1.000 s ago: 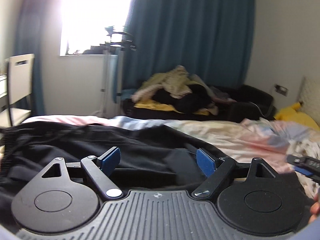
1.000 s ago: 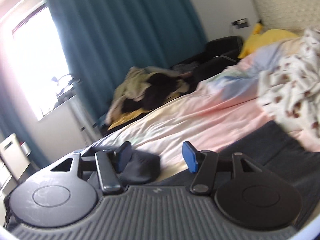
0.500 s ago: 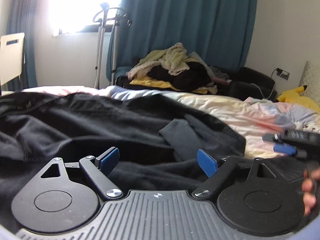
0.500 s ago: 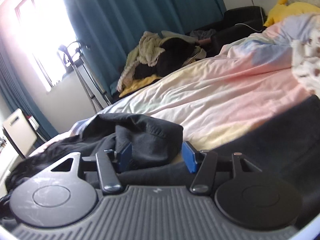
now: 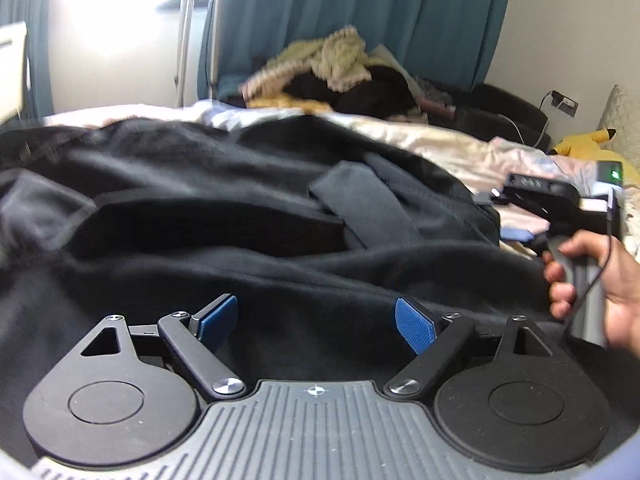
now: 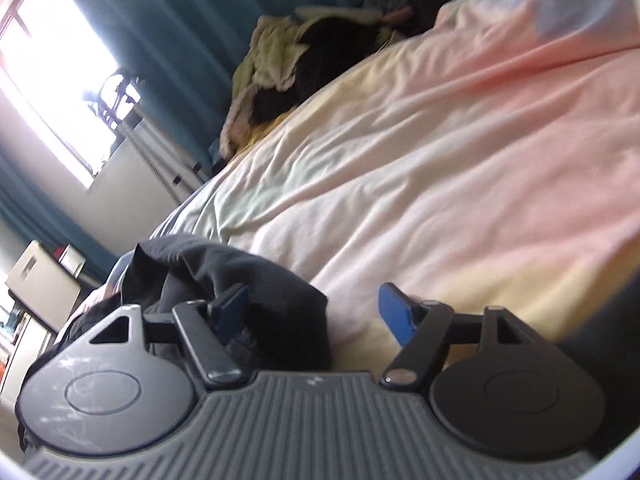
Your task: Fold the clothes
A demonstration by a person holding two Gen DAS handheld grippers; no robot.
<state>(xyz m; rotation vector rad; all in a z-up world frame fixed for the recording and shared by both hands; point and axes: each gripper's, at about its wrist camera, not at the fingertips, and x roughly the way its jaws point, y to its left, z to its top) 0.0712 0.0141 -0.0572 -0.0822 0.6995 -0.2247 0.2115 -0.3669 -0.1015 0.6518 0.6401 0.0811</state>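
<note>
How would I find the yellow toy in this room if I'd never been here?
Start at the bed with the pastel sheet in the left wrist view and follow it to its far right side, near the wall socket. There lies a yellow plush toy. It is the only bright yellow thing with a black-tipped pointed ear, unlike the black garment spread in front.

Window (image 5: pixel 120 12) glare blows out upper left; motion blur throughout, fisheye edges bent.
</note>
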